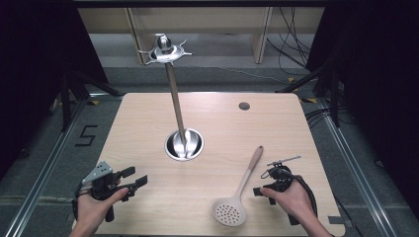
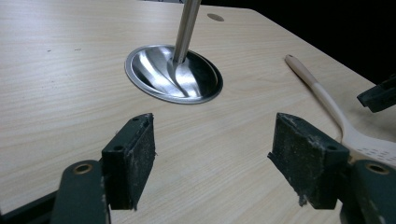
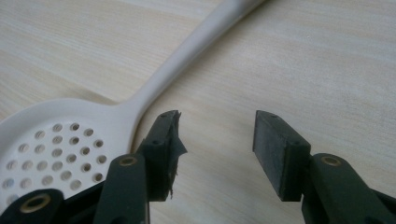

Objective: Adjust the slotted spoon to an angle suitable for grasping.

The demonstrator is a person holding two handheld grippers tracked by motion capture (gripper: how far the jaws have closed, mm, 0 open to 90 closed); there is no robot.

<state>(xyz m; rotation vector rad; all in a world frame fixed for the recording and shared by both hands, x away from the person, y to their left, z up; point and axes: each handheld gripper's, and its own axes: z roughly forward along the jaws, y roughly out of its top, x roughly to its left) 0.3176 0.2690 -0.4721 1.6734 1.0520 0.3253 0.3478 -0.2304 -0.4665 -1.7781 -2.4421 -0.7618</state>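
Note:
A cream slotted spoon (image 1: pixel 237 195) lies flat on the wooden table (image 1: pixel 212 118), its round perforated head (image 3: pixel 51 144) toward the front edge and its handle (image 2: pixel 317 88) running away to the upper right. My right gripper (image 1: pixel 260 191) rests just right of the spoon's neck, open, with bare table between its jaws (image 3: pixel 217 140). At the front left my left gripper (image 1: pixel 134 178) is open too, holding nothing (image 2: pixel 212 154), and it faces the steel stand. That stand has a dished round base (image 1: pixel 184 144), a tall pole (image 1: pixel 175 98) and a hooked crown (image 1: pixel 165 49) on top.
A small dark grommet hole (image 1: pixel 244 105) sits near the table's back right. Dark floor, black frame legs and cables (image 1: pixel 296 44) surround the table. A grey tape patch (image 1: pixel 340 220) lies at the table's front right corner.

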